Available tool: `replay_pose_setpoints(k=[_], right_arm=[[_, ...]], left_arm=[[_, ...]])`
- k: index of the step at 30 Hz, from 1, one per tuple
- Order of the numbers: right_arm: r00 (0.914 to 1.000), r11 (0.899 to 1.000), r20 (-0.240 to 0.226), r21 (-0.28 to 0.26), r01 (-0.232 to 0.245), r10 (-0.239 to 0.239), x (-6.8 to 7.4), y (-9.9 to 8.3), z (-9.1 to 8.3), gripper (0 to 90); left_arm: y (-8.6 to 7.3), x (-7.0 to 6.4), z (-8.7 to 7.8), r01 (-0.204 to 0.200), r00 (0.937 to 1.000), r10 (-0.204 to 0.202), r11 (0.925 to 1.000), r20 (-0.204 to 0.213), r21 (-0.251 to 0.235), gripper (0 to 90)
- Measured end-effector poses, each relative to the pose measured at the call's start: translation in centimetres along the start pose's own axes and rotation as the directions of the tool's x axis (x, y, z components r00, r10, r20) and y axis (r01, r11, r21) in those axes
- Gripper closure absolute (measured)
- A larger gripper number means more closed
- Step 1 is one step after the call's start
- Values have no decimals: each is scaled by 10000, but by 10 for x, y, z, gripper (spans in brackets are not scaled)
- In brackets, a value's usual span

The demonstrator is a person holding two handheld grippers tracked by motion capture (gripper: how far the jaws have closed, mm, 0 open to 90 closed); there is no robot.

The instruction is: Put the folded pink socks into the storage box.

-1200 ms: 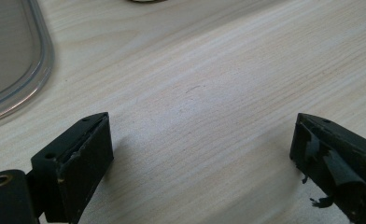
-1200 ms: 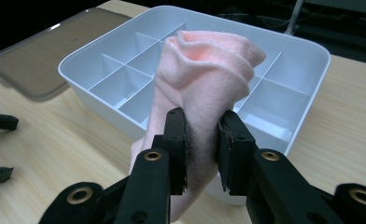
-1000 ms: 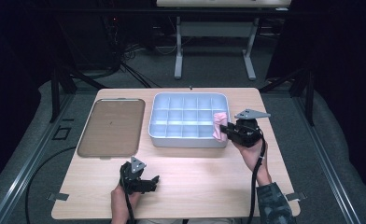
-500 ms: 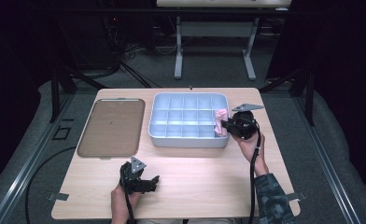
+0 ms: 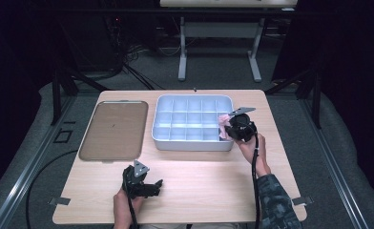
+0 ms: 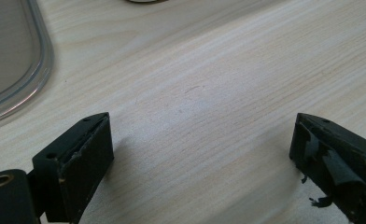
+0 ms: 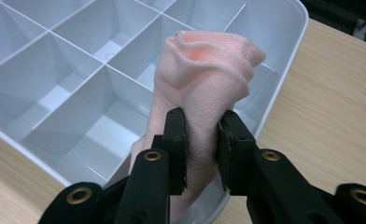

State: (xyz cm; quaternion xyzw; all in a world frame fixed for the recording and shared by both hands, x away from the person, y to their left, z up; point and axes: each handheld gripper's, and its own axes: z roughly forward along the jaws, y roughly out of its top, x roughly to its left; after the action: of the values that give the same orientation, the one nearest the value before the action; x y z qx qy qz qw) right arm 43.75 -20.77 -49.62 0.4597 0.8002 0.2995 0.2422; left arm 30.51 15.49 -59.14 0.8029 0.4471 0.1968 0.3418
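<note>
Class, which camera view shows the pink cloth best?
The right gripper view: the pink cloth is close and sharp there, pinched between the right hand-held gripper jaws above the divided tray. The high view shows it as a small pink patch. The left gripper view faces bare tabletop.

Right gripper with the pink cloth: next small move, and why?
Probably lower it a little and open. The right gripper is shut on the pink knitted cloth, held over the right-hand cells of the white plastic divided tray, not yet set inside one.
</note>
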Motion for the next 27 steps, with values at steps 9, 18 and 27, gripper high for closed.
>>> replay_pose_setpoints(k=[9,18,27], right_arm=[[9997,9986,151,499,192,-199,4,-2,10,742],[9997,9959,-18,878,237,-236,5,-4,14,727],[9996,9999,-297,101,40,-37,10,-1,-10,556]], left_arm=[[0,0,0,-43,10000,43,10000,-16,-18,60],[0,0,0,-39,10000,39,10000,-17,-15,60],[0,0,0,-74,10000,74,10000,-29,-3,60]])
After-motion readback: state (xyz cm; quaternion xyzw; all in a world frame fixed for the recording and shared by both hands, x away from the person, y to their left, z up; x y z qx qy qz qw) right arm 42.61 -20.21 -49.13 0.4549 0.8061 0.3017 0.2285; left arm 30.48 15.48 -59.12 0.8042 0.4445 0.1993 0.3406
